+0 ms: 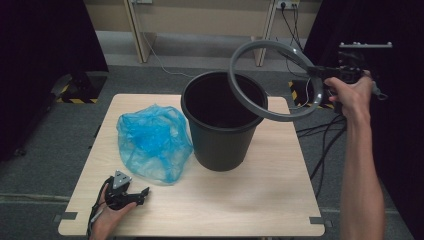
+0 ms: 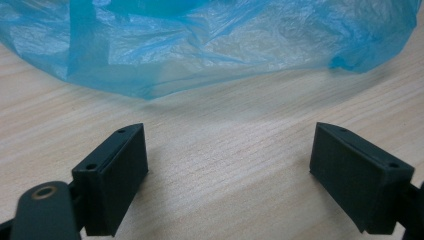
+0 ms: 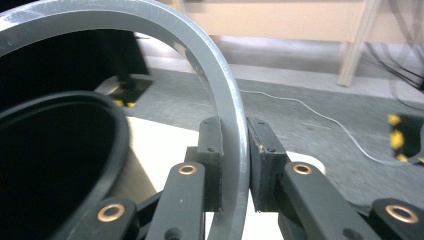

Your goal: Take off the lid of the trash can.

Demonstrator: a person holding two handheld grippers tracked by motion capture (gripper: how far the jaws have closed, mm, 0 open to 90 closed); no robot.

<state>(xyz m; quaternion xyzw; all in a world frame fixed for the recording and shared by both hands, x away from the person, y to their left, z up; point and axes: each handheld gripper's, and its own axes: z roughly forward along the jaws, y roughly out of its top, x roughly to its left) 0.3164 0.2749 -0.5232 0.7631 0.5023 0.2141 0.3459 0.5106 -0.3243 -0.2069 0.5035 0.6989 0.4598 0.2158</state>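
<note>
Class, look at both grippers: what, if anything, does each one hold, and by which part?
The right gripper clamps the grey ring by its band, one jaw inside the hoop and one outside. The left gripper is open and holds nothing.

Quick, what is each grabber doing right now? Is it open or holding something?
Left gripper: open, holding nothing, on the table by the blue bag.
Right gripper: shut on the grey ring, above the black bin.

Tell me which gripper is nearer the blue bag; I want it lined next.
Left. The left gripper rests open on the table just short of the blue bag; the right gripper holds the grey ring beyond the bin.
</note>
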